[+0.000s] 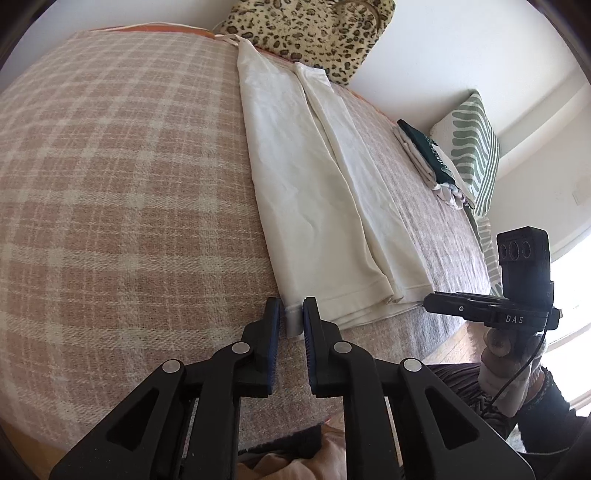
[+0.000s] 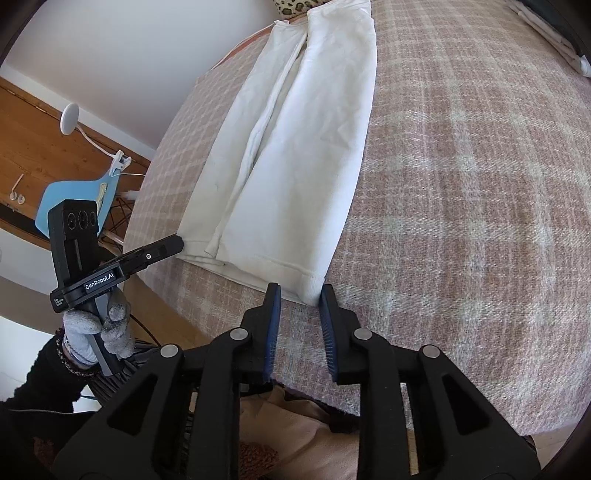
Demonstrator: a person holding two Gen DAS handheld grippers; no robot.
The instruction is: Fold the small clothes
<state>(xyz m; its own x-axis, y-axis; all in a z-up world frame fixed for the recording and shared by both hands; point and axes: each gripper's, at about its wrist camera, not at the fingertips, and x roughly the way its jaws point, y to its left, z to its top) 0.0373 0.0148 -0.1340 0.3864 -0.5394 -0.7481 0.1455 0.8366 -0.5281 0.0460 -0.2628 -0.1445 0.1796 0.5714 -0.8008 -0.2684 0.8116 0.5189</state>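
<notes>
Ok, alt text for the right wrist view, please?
A white garment, folded lengthwise, lies on a pink plaid blanket; the right gripper has open jaws at its near corner. The left gripper is at the other corner.

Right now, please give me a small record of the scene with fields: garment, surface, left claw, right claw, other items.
garment: white garment, folded lengthwise, lying flat
surface: pink plaid blanket
left claw: jaws apart, around the near hem corner, not clamped
right claw: jaws apart, at the other hem corner
other items: leopard-print pillow, green-striped pillow, folded clothes stack
</notes>
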